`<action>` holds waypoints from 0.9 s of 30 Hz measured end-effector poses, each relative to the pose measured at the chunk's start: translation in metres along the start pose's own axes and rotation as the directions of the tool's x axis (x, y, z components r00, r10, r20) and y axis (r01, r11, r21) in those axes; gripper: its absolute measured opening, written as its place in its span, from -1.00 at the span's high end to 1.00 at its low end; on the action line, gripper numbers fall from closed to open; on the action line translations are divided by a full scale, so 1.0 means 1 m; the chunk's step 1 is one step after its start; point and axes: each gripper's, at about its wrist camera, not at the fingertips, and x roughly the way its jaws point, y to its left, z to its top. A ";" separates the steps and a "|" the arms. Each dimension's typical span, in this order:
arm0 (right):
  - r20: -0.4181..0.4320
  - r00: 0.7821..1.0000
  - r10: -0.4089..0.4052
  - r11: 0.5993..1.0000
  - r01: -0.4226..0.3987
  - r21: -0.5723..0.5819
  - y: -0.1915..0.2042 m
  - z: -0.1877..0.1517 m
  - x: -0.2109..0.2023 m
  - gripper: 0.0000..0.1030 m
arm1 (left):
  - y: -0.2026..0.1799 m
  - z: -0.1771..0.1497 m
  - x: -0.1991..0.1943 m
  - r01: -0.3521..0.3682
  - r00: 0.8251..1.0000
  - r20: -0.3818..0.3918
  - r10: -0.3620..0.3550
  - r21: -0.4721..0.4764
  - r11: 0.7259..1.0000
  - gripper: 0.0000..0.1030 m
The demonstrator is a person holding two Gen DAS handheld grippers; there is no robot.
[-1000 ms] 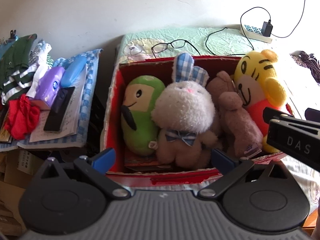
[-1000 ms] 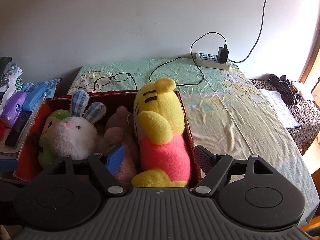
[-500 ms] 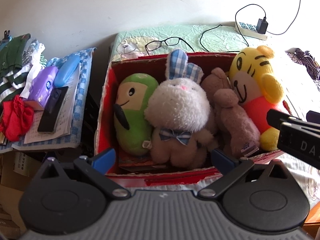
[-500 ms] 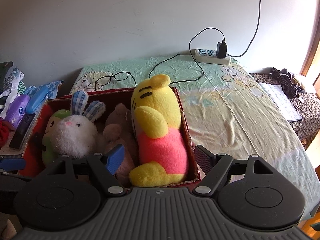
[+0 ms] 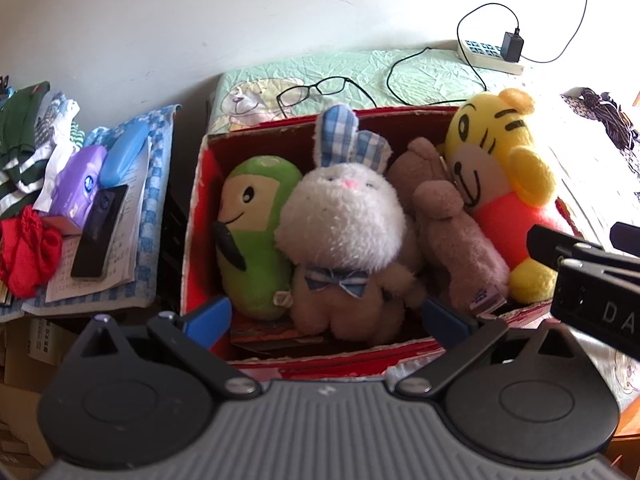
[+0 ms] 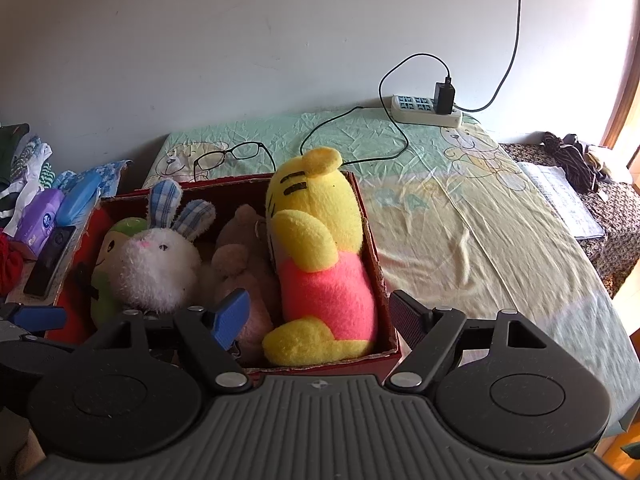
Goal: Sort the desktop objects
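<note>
Place: a home, a lived-in bedroom.
Bed: a bed (image 6: 460,216) with a crumpled pastel sheet printed with cartoon bears, set against a plain white wall.
Toys: a red cardboard box (image 5: 192,240) packed with plush animals.
Personal items: eyeglasses (image 6: 228,156) and a power strip (image 6: 424,110) with a charger on the sheet.
Side clutter: folded clothes (image 5: 24,148), papers (image 5: 120,240).

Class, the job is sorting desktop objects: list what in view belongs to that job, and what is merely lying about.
Part of the job: red box; green plush; white rabbit; brown bear; yellow tiger; open left hand-held gripper; open right hand-held gripper.

Lying about: glasses; power strip; purple pack.
</note>
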 end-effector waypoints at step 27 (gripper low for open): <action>-0.022 0.999 0.048 0.999 -0.047 0.009 -0.010 -0.017 -0.013 -0.53 | -0.012 -0.019 -0.011 0.027 0.999 -0.022 -0.027 0.006 1.000 -0.98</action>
